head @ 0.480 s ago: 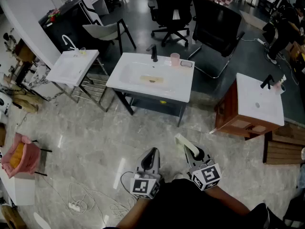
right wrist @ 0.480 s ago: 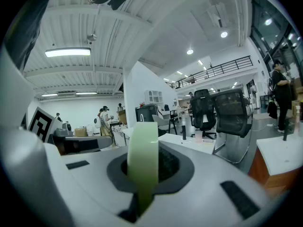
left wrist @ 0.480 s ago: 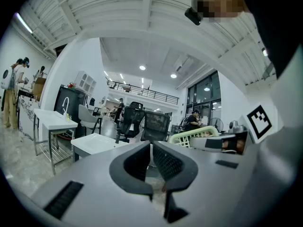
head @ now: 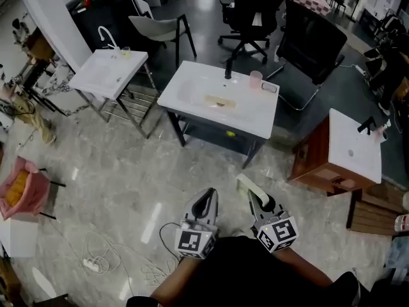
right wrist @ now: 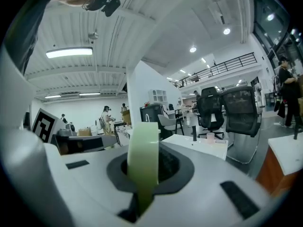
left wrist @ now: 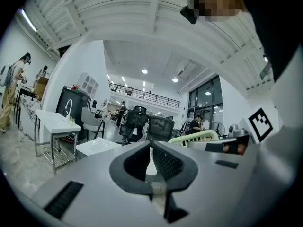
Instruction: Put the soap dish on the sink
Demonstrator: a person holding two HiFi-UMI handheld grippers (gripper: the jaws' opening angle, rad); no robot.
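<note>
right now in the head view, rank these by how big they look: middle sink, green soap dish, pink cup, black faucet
1. middle sink
2. green soap dish, though it is nearest the camera, which flatters it
3. pink cup and black faucet: too alike to rank

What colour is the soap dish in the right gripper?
The soap dish is pale green, clearest in the right gripper view.

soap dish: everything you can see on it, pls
The soap dish is pale green, plastic-looking, clamped edge-on and upright in the shut right claw. In the head view it sticks out ahead of the claw, over the floor, well short of the middle sink. Nothing else touches it.
</note>
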